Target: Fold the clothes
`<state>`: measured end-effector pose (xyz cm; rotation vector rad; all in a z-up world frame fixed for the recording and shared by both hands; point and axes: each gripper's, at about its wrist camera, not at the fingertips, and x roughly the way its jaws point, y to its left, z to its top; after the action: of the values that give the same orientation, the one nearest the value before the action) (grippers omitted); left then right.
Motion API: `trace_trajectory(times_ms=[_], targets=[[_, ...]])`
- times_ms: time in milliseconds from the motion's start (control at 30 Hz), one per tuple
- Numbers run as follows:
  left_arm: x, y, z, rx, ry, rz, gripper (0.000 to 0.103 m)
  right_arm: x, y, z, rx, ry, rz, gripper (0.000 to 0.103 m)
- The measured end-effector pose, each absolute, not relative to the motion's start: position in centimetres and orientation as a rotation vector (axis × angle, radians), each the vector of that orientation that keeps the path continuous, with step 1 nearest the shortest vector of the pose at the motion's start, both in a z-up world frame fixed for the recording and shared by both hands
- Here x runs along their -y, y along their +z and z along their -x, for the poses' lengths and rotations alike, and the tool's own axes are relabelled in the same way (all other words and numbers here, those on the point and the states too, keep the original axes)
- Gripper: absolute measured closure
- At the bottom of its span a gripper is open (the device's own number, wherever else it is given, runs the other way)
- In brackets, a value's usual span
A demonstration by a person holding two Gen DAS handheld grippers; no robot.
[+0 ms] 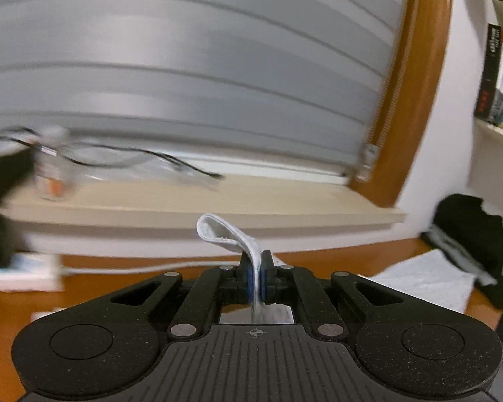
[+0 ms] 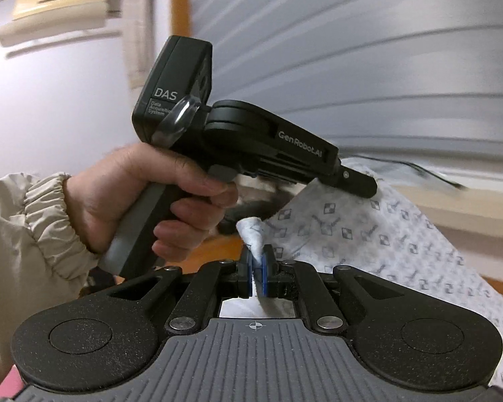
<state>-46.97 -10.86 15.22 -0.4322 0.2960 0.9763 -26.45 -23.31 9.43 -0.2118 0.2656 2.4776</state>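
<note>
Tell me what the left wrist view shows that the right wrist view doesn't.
Only the left wrist view shows the left tool shut on a white hem, a black garment beside a white cloth on the orange surface, books and a bottle on the sill. Only the right wrist view shows the hand gripping the other handle, the patterned garment spread out, and the right tool shut on it. Both share the grey blind.

We see even, soft indoor light; the grey slatted blind [image 1: 184, 67] smears with motion blur, and fisheye bending darkens corners toward ten o'clock.
</note>
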Motion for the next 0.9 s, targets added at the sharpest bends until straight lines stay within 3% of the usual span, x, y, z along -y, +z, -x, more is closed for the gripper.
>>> trace_trajectory(times_ms=[300,367,433,533,700,767,900], targets=[[10.8,13.3,56.2,-0.371,1.124,0.476,0.099,21.0,8.7,36.2,-0.302,2.554,0.327,0.097],[10.3,11.4,57.2,-0.415,1.163,0.508,0.095,20.2,7.3,37.8,-0.336,2.545,0.398,0.092],[9.6,9.1,57.9,-0.475,1.222,0.544,0.082,19.2,5.3,38.7,-0.436,2.545,0.522,0.079],[10.0,7.0,59.4,-0.521,1.307,0.542,0.082,19.1,4.3,36.9,-0.472,2.543,0.535,0.069],[11.0,6.6,60.5,-0.494,1.373,0.541,0.081,19.1,5.3,31.8,-0.393,2.491,0.559,0.068],[11.5,7.2,59.7,-0.480,1.359,0.531,0.069,19.0,6.1,29.4,-0.373,2.462,0.562,0.068],[12.4,8.0,57.0,-0.502,1.346,0.470,0.067,19.3,6.7,23.3,-0.300,2.393,0.574,0.068]])
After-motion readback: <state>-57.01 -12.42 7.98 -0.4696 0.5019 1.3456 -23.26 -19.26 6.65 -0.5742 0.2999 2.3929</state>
